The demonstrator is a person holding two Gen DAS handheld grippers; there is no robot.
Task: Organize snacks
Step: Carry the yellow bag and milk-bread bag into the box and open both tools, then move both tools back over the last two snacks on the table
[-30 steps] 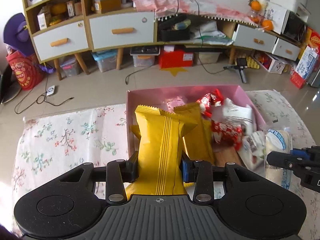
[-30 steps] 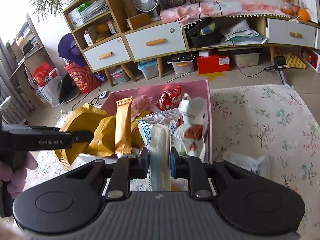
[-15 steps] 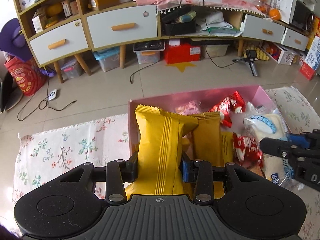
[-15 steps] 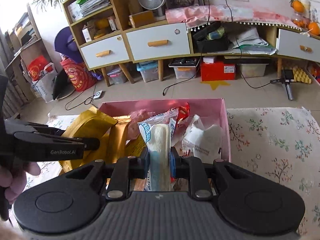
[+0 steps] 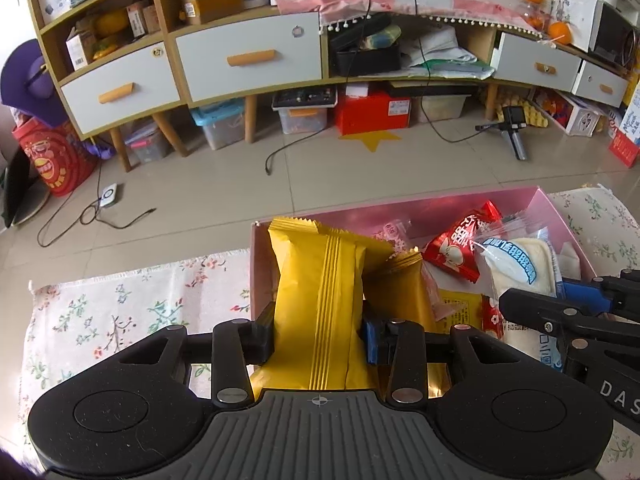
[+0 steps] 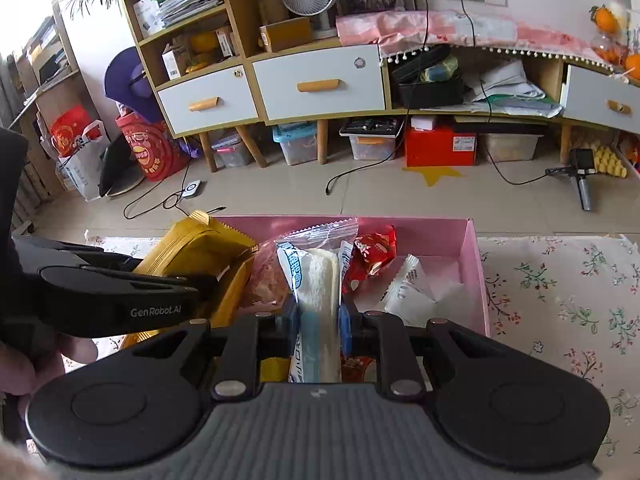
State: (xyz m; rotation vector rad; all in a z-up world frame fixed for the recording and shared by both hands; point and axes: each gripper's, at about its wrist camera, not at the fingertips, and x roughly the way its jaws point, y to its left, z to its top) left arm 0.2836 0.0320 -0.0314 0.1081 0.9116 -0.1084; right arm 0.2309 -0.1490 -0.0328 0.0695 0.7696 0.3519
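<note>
My left gripper is shut on a gold snack packet, held upright over the left end of the pink box. My right gripper is shut on a clear-wrapped white snack with blue print, held over the box's middle. The box holds several snacks: another gold packet, a red packet, a white packet. In the right wrist view the left gripper with its gold packet shows at left; in the left wrist view the right gripper shows at right.
The box rests on a floral cloth covering the table. Beyond the table edge lies tiled floor, then a cabinet with white drawers and storage bins under it. A person's hand grips the left tool.
Both grippers have come further over the pink box with their snacks, so the box now lies more squarely under them. The grips are unchanged.
</note>
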